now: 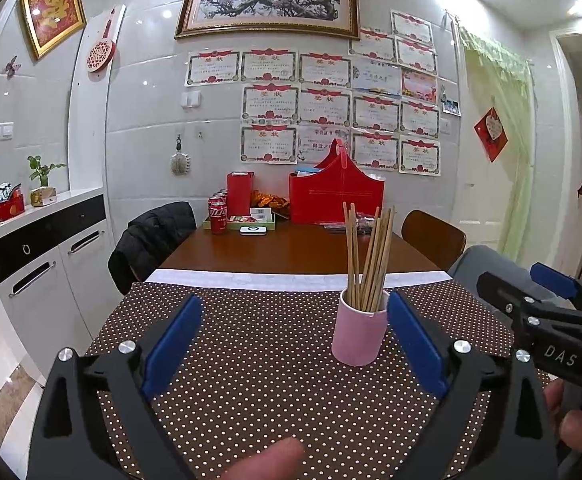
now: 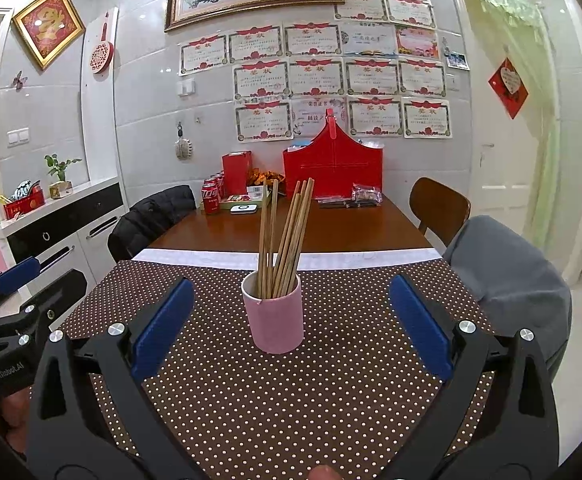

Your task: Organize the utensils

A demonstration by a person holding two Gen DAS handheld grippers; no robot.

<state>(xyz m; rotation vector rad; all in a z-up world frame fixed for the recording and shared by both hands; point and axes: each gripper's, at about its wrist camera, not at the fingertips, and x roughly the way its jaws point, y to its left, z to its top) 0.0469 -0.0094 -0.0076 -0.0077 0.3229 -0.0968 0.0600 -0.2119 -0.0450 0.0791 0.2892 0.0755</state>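
Left gripper [image 1: 295,320]: your jaws stand spread wide over the dotted cloth, nothing between the blue pads [image 1: 173,346]; the cup sits just inside the right-hand pad, not pressed by it.
Right gripper [image 2: 291,322]: your jaws are likewise spread wide and empty, with the cup centred ahead of them, apart from both pads [image 2: 163,326].
Pink cup [image 2: 274,318]: upright on the cloth near its far edge, open end up; in the left wrist view it appears to the right of centre.
Chopsticks [image 2: 287,236]: a bundle of wooden sticks standing in the cup, fanned out and leaning, tips above the rim.
Dotted cloth [image 2: 331,380]: brown with white dots, covering the near end of the table, edged by a white strip on the far side.
Table [image 2: 351,232]: bare brown wood beyond the cloth; at its far end against the wall stand red cans [image 2: 210,198], a red bag [image 2: 333,164] and a small white device [image 2: 243,209].
Chairs: one draped with a black jacket [image 2: 151,216] on the left, one wooden chair [image 2: 439,204] on the right.
Your hands: a fingertip [image 1: 275,456] shows at the bottom edge of the left wrist view.
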